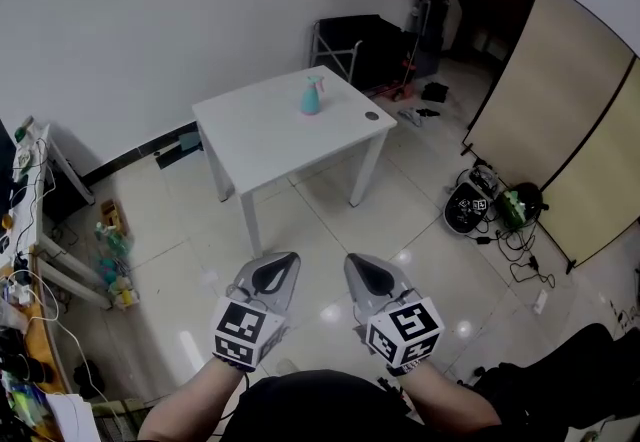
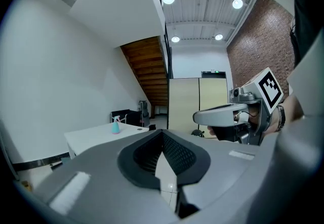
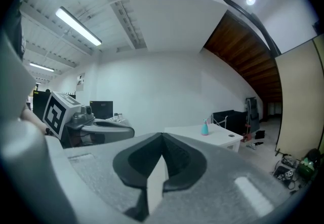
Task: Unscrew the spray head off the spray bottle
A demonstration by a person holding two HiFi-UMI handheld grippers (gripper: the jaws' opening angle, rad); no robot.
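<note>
Near the far edge of the white table the spray bottle stands upright, long axis vertical (nozzle direction too small to tell), a small dark disc by the right edge. Tiled floor lies open before the table. Left gripper and right gripper hang clenched, empty, well short of it.

My left claw and right claw look like matt grey plastic, their pads dark and ribbed. The worktop is smooth matt white, the floor glossy pale tile, the spray bottle smooth teal plastic.
</note>
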